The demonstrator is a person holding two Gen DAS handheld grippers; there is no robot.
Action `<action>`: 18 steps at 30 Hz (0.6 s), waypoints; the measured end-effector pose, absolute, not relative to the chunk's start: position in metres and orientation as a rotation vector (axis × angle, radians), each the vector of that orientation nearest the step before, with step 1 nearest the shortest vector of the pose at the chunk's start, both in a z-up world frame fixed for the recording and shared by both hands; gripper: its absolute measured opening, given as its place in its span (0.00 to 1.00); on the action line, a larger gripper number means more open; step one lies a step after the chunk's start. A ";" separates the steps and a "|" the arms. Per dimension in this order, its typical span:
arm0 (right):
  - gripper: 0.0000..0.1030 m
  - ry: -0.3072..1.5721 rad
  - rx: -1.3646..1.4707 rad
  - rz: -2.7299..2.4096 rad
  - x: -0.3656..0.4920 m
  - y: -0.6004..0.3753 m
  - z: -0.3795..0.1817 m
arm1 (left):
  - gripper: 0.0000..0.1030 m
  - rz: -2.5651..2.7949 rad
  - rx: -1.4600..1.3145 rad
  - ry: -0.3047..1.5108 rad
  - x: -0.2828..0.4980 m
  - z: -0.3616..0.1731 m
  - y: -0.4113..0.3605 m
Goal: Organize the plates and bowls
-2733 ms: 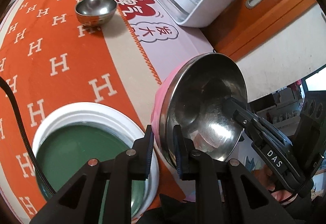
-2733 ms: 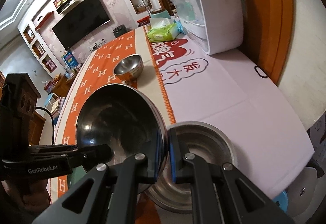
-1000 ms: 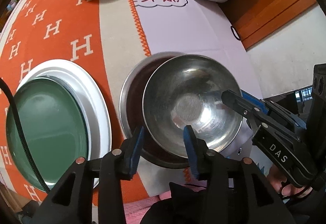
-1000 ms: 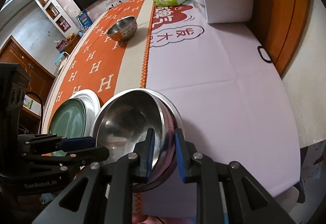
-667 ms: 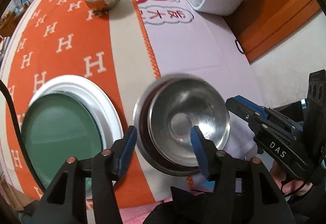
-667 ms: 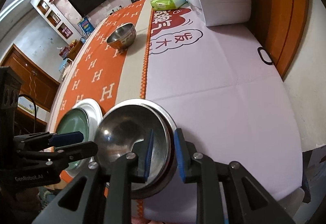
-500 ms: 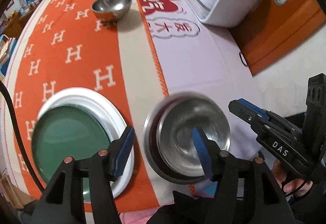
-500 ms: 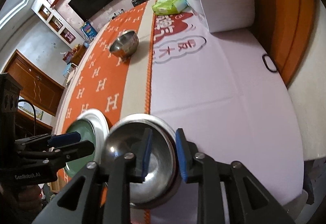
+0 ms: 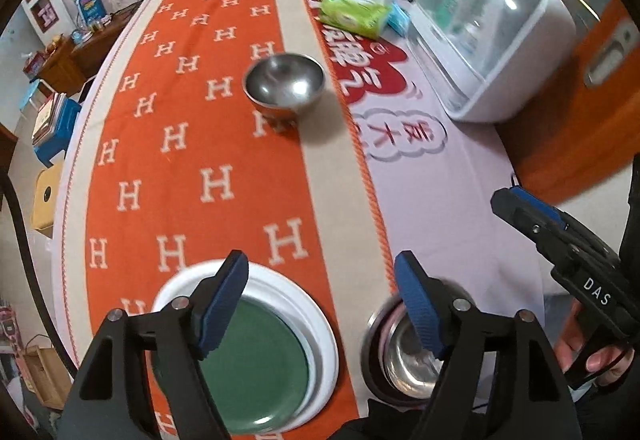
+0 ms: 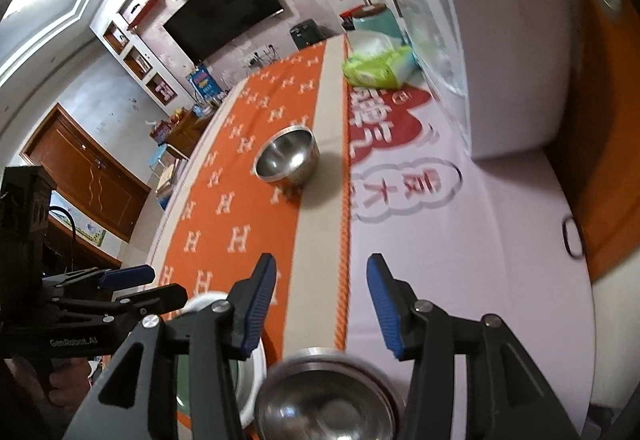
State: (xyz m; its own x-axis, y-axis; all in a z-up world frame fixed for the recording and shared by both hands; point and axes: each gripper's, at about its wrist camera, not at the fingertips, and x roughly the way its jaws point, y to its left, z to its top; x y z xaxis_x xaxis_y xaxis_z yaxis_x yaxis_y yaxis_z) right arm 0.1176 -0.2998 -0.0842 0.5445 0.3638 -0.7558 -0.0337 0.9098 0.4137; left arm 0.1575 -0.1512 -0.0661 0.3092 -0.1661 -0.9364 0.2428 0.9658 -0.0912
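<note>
with the nested steel bowls (image 9: 404, 356) set at five o'clock beside the green plate (image 9: 256, 364), both the left gripper (image 9: 320, 304) and right gripper (image 10: 318, 304) are opening, empty; next, i judge, comes the lone bowl (image 9: 284, 84) at twelve o'clock.

place: home living room | evidence: wall tv (image 10: 224, 8), dining table (image 10: 500, 224)

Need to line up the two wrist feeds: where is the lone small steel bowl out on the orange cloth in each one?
Left wrist: small steel bowl, upper centre, on the orange H-pattern cloth beside its beige stripe.
Right wrist: same bowl, just above centre, left of the beige stripe.
Shared landmark: green tissue pack, beyond the bowl and to its right in both.
</note>
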 end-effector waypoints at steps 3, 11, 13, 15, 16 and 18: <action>0.50 0.953 0.359 0.246 0.138 -0.293 -0.077 | 0.73 -0.264 0.070 1.203 0.178 -0.055 -0.143; 0.52 0.909 0.328 0.244 0.191 -0.276 -0.062 | 0.77 -0.235 0.092 1.140 0.238 -0.035 -0.126; 0.53 0.904 0.329 0.240 0.203 -0.272 -0.061 | 0.78 -0.227 0.092 1.142 0.251 -0.036 -0.123; 0.56 0.899 0.328 0.234 0.214 -0.268 -0.061 | 0.78 -0.221 0.093 1.144 0.264 -0.038 -0.121; 0.58 0.895 0.327 0.229 0.220 -0.267 -0.062 | 0.79 -0.219 0.093 1.146 0.270 -0.040 -0.120; 0.59 0.888 0.321 0.224 0.230 -0.263 -0.063 | 0.81 -0.215 0.089 1.149 0.281 -0.045 -0.118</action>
